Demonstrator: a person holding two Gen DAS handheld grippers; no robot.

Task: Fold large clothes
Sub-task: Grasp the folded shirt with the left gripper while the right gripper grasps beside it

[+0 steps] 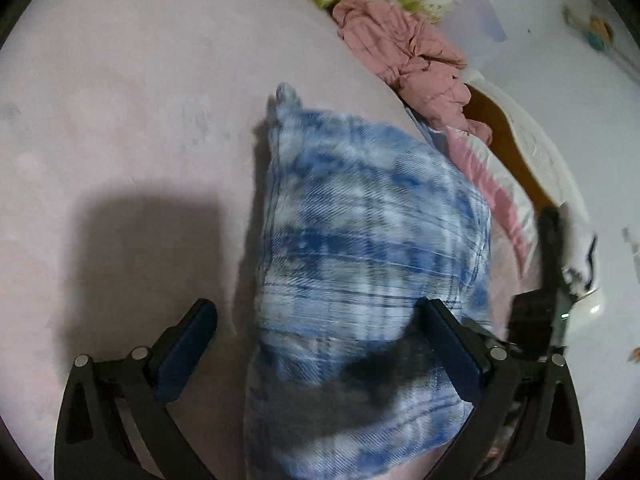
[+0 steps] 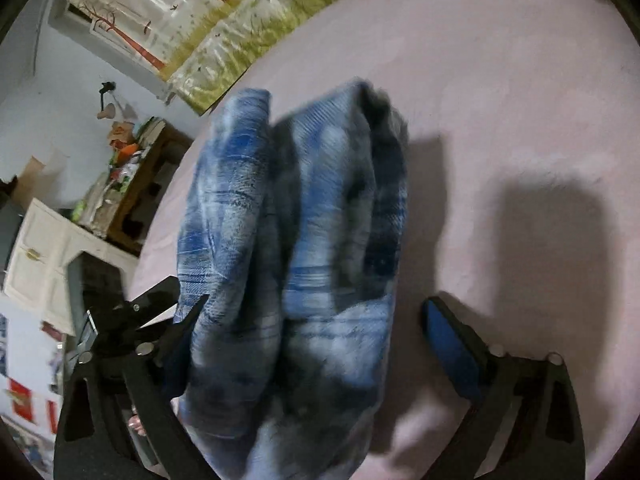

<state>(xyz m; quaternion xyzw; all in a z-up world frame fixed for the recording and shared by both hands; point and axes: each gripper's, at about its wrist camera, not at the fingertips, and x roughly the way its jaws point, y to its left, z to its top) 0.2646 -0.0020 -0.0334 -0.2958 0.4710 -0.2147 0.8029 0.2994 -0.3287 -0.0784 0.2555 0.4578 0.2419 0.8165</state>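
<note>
Currently, step: I judge the folding nearly done; blue plaid garment (image 1: 360, 240) lies bundled on the pink bed (image 1: 120, 120).
Left claw (image 1: 320, 320): jaws apart, garment between, unpressed.
Right claw (image 2: 316, 312): likewise apart, garment between.
Next: I'd tidy or set aside.

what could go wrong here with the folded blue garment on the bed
The folded blue plaid garment looks bulky, with thick layers standing side by side, so it may slump open. Both tongs, left and right, are open around it; closing on one layer only could drag the fold apart. It lies near the pink sheet's edge beside the pink clothes, so a push might tip it off.
</note>
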